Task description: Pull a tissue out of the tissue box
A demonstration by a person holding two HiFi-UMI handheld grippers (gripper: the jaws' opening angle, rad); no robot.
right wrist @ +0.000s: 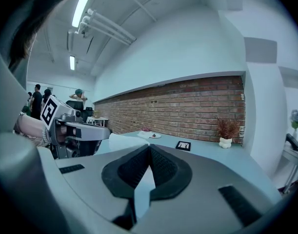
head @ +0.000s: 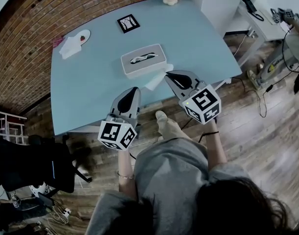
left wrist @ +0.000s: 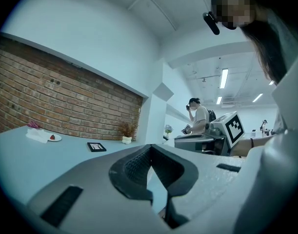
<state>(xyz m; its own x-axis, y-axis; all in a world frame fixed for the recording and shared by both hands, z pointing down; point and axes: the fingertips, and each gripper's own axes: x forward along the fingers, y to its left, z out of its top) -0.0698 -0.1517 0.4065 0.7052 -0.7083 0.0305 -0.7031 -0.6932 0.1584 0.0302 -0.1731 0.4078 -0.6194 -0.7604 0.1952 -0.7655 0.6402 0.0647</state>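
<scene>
Your right tool point(head: 167, 74) pinches a tissue point(head: 156, 81) that looks fully out of the tissue box point(head: 143, 60); your left tool point(head: 136, 88) is closed and empty.

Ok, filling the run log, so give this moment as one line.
right gripper: shut on tissue | tissue: outside tissue box, at its near corner | left gripper: shut, empty

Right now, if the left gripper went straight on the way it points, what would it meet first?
Probably the tissue box; the left gripper points at its near side. Height is unclear, so it might pass over.
</scene>
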